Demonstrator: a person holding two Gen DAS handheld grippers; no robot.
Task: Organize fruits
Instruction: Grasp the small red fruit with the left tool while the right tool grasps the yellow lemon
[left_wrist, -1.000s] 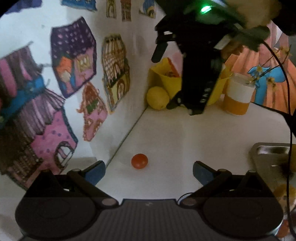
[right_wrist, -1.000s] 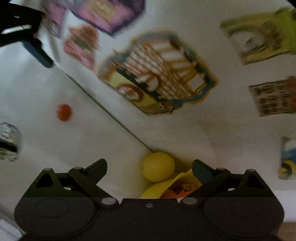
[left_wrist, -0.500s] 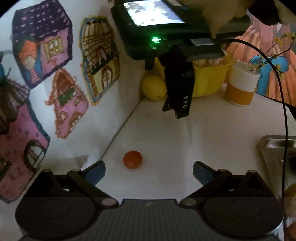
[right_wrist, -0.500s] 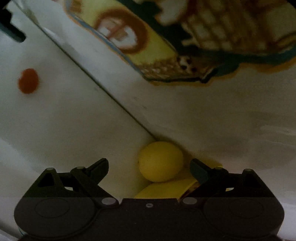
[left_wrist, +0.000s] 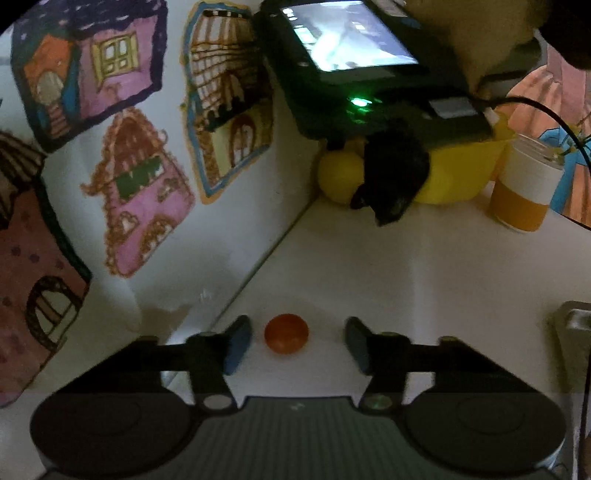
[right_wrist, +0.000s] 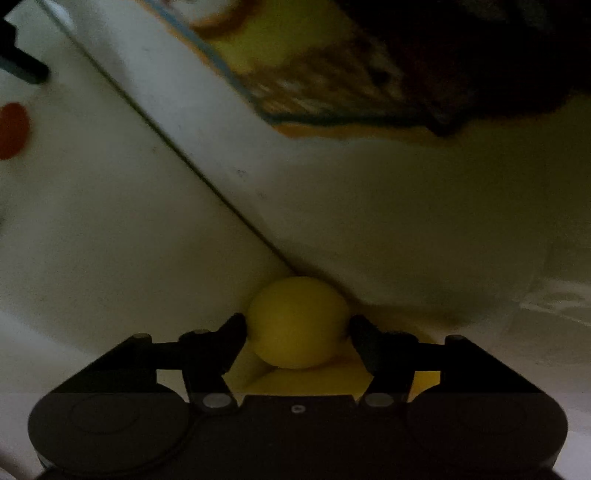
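A small orange-red fruit (left_wrist: 286, 333) lies on the white counter near the wall. My left gripper (left_wrist: 297, 343) straddles it, open, with a gap on each side of the fruit. In the far corner a yellow lemon (right_wrist: 297, 323) rests against a yellow bowl (left_wrist: 454, 173). My right gripper (right_wrist: 297, 332) is shut on the lemon, both fingertips touching its sides. In the left wrist view the right gripper (left_wrist: 373, 206) covers part of the lemon (left_wrist: 338, 177). The orange-red fruit (right_wrist: 13, 131) also shows at the left edge of the right wrist view.
An orange-and-white cup (left_wrist: 524, 192) stands right of the bowl. A metal tray (left_wrist: 572, 332) sits at the right edge. The wall (left_wrist: 147, 184) with house pictures runs along the left, close to both fruits. A cable (left_wrist: 546, 110) hangs from the right gripper.
Both grippers moved forward and narrowed. The right one dropped into the corner and closed on the lemon. The left one came around the orange-red fruit.
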